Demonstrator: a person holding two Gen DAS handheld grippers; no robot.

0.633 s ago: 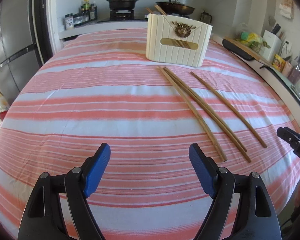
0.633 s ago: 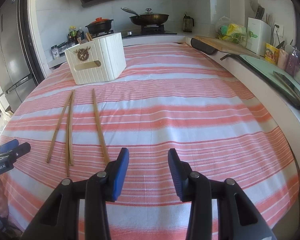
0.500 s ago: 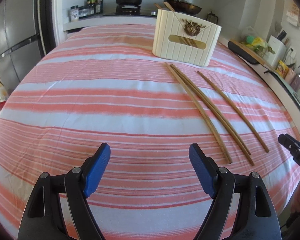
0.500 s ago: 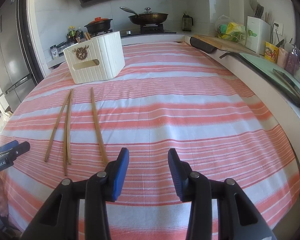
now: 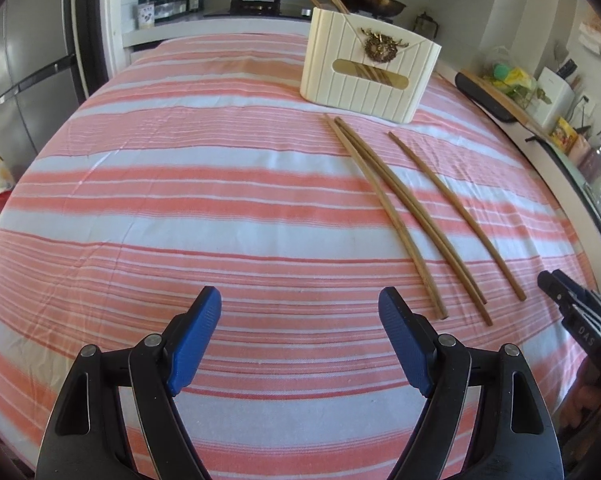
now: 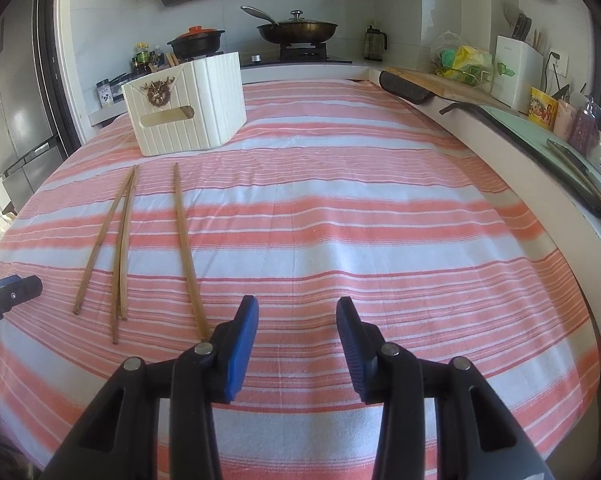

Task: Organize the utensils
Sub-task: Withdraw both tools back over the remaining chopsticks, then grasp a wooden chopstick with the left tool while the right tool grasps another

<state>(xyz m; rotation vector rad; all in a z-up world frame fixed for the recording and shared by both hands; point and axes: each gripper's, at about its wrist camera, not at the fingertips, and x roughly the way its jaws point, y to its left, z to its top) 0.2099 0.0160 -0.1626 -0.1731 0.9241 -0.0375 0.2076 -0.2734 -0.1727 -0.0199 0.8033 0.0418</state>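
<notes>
Right now my left gripper (image 5: 300, 308) has its fingers spread, my right gripper (image 6: 297, 318) half-spread, both empty; chopsticks (image 5: 396, 212) lie ahead on the striped surface (image 5: 180, 200), below the holder (image 5: 368, 76)

Box (image 5: 370, 76) stood near table's (image 5: 180, 208) far edge w/ chopsticks inside. Loose chopsticks (image 5: 404, 216) lay before it, running toward near edge; single one (image 6: 186, 248) apart at right.

Bare tablecloth (image 5: 220, 184) beside chopsticks (image 5: 400, 216)
</notes>
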